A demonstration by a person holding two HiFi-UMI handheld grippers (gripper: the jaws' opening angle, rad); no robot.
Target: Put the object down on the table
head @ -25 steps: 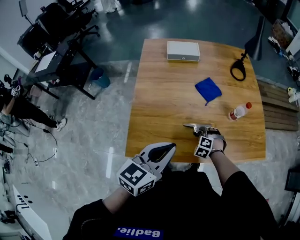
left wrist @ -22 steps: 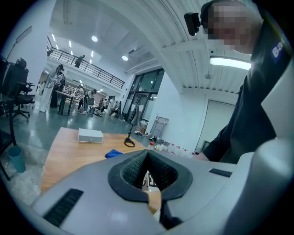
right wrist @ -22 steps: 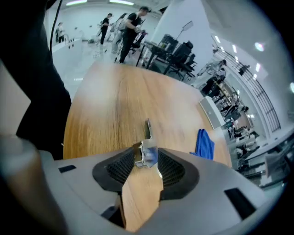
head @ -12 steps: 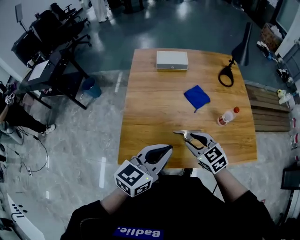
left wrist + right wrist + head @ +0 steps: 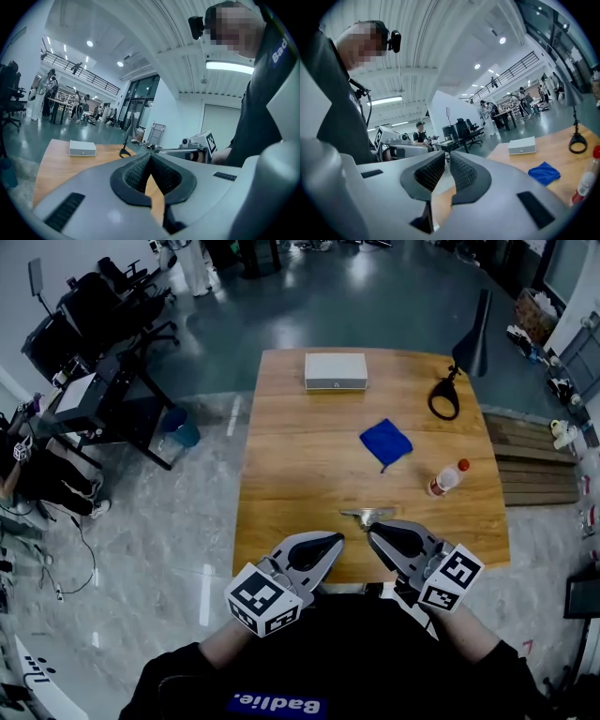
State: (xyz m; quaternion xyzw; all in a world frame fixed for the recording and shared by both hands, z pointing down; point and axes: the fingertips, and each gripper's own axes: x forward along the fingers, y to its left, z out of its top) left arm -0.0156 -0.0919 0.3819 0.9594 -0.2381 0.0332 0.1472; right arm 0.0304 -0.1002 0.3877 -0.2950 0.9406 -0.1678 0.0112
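Observation:
A small silvery metal tool lies flat on the wooden table near its front edge, with nothing holding it. My right gripper hovers just behind it, close to my body. Its jaws are closing to a narrow gap with nothing between them, as the right gripper view also shows. My left gripper hangs at the table's front edge, left of the tool. Its pads meet at the tip in the left gripper view, and it holds nothing.
Further back on the table are a blue cloth, a bottle with a red cap, a white box and a black lamp with a looped cable. Office chairs and a desk stand at the left, wooden pallets at the right.
My right gripper has drawn back from the metal tool toward my body, leaving it on the table, and its jaws have narrowed. The left gripper has barely moved.

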